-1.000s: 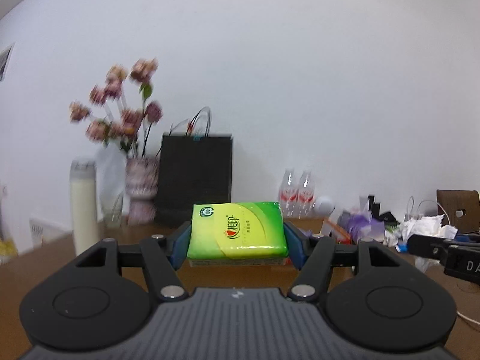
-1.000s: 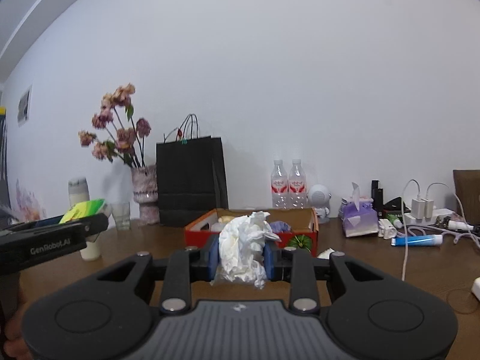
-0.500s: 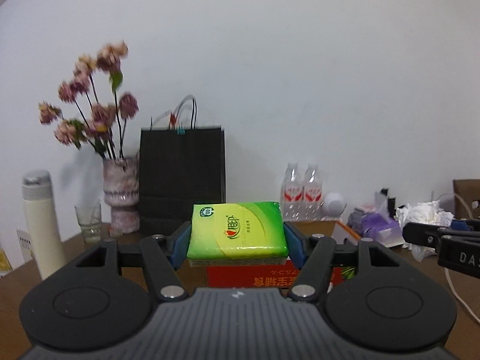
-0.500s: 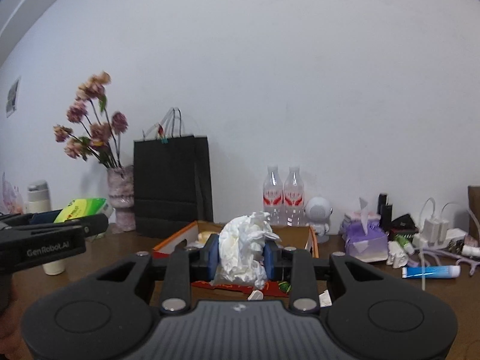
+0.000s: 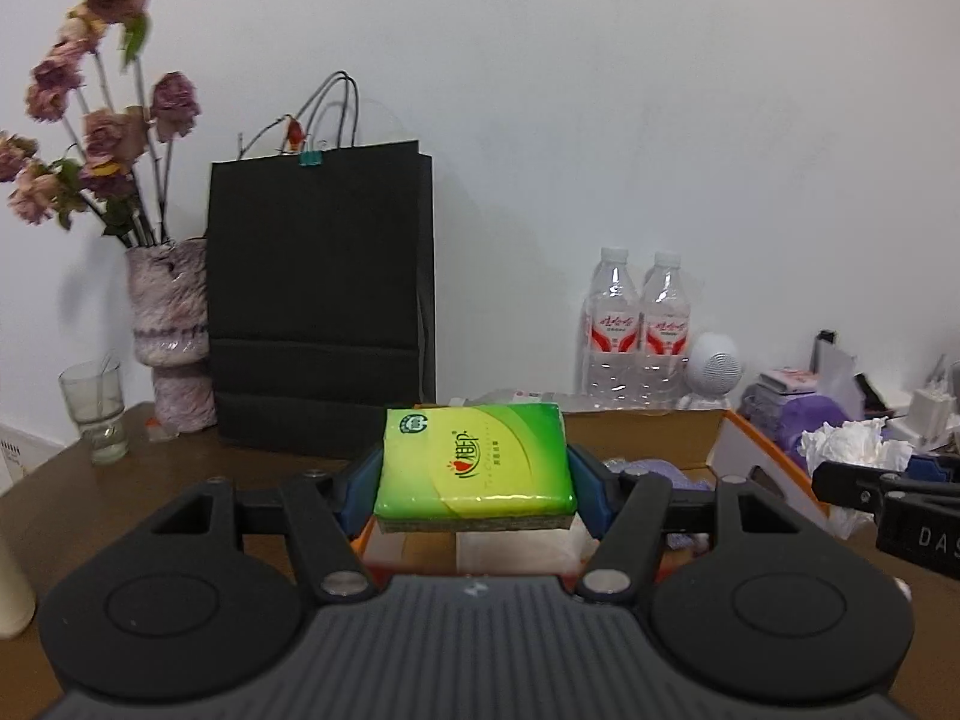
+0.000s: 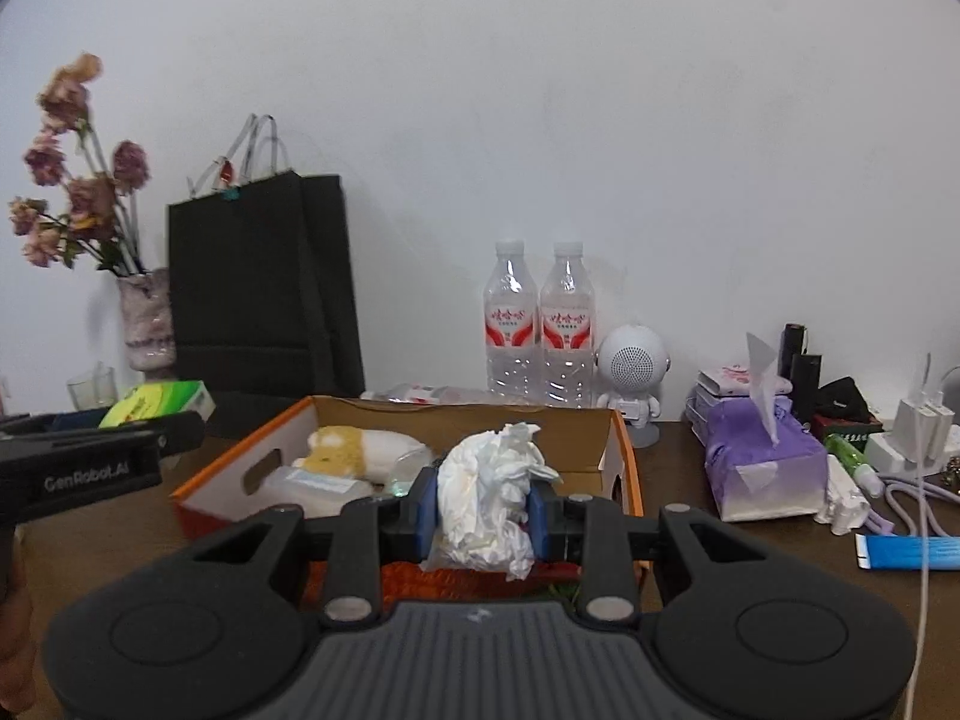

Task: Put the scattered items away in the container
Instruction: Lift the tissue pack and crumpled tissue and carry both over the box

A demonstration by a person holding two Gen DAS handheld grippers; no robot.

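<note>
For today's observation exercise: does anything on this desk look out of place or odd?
Mostly ordinary clutter. One water bottle lies on its side behind the cardboard box, while two others stand upright, and a blue tube lies loose at the desk's right edge.

left gripper [image 5: 474, 480] clamped, right gripper [image 6: 483, 510] clamped (both loaded)

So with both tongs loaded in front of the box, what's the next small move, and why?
Probably carry both a little further forward until they are over the open cardboard box, then release. The left tongs grip the green tissue pack, the right tongs a crumpled tissue, both short of the box's middle.
</note>
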